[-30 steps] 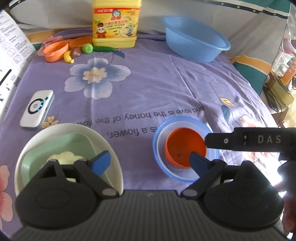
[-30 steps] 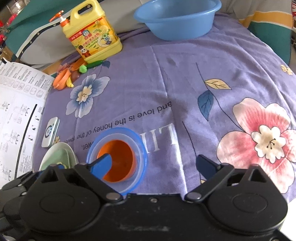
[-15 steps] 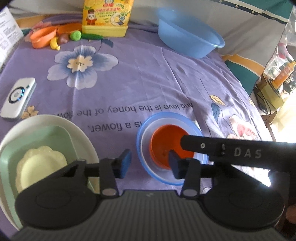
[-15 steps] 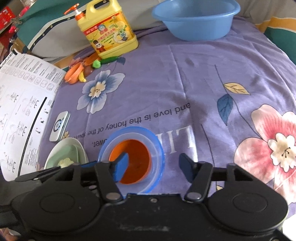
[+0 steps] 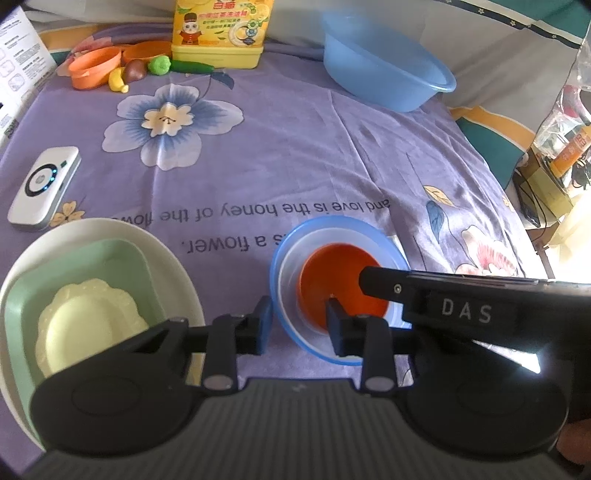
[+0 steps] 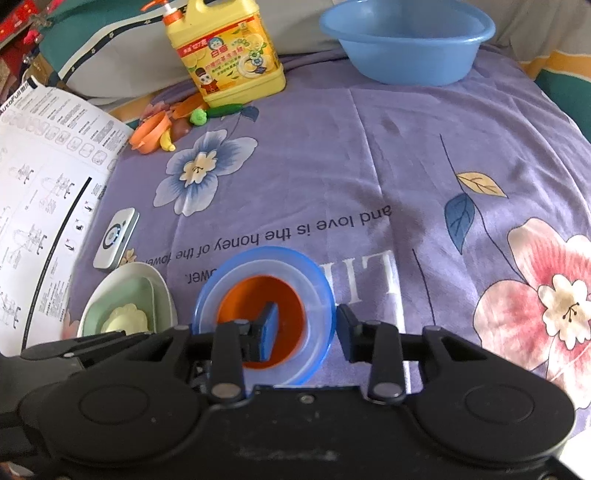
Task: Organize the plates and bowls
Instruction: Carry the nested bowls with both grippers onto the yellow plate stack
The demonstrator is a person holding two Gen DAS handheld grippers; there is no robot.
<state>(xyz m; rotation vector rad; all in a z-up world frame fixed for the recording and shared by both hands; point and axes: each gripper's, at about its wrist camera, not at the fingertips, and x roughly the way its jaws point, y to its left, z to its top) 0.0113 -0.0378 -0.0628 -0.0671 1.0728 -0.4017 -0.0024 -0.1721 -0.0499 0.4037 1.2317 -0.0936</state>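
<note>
Both tongs on the bowl stack

Left tongs (image 5: 297, 321) and right tongs (image 6: 306, 330) have just been closing, each pinching a wall of the nested bowls (image 6: 317, 291) near the bed's front edge.

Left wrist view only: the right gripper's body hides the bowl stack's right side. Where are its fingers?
Observer: The right gripper straddles the bowl stack at its right wall, one finger inside the orange bowl, one outside the blue rim. Its jaws have just been closing; pinch unconfirmed.
Operator: White patch beside the stack?
Observer: Large white letters printed on the cloth.
Operator: Detergent bottle's top is cropped.
Observer: The detergent bottle has an orange pump.
</note>
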